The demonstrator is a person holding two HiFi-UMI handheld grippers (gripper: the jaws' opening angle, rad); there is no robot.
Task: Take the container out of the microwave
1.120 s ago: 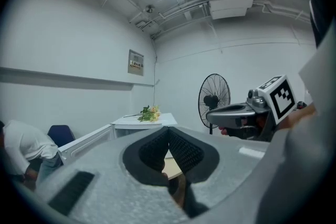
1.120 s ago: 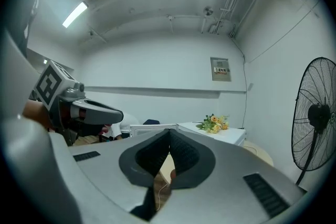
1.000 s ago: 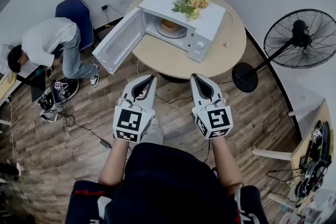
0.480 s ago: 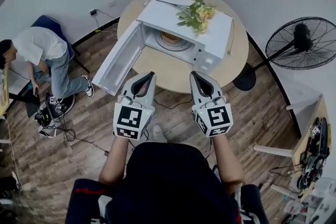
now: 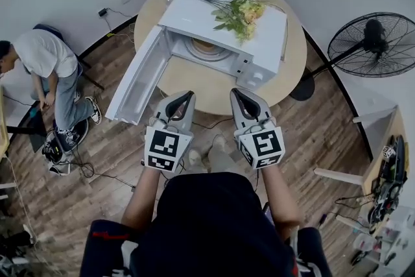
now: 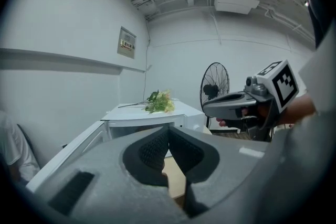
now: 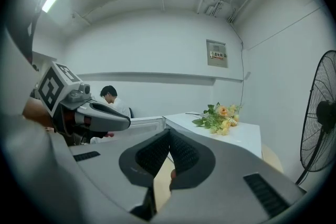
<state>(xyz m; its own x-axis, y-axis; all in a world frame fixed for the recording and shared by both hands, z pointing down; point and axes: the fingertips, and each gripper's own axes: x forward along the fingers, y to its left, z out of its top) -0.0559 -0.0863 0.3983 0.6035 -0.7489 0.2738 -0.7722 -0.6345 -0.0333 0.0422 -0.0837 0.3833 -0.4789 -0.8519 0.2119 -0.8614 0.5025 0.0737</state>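
A white microwave [image 5: 224, 29] stands on the round wooden table [image 5: 194, 84], its door [image 5: 133, 84] swung wide open to the left. Inside, on the glass turntable, sits a tan container [image 5: 206, 45], partly hidden by the oven's top edge. My left gripper [image 5: 188, 95] is shut and empty, its tips over the table's near edge, short of the oven opening. My right gripper [image 5: 235, 93] is level with it, also shut and empty, in front of the control panel. In the left gripper view the jaws [image 6: 169, 128] meet with the microwave [image 6: 139, 122] beyond; the right gripper view [image 7: 169, 131] shows the same.
A bunch of yellow flowers [image 5: 241, 8] lies on the microwave top. A standing fan [image 5: 371, 47] is right of the table. A person in a white shirt [image 5: 42, 58] bends over a chair at the left. Cables run across the wooden floor [image 5: 97, 159].
Both grippers have moved forward together, from over the floor up to the table's near edge. The microwave now lies closer in the head view. Both jaws stayed shut.
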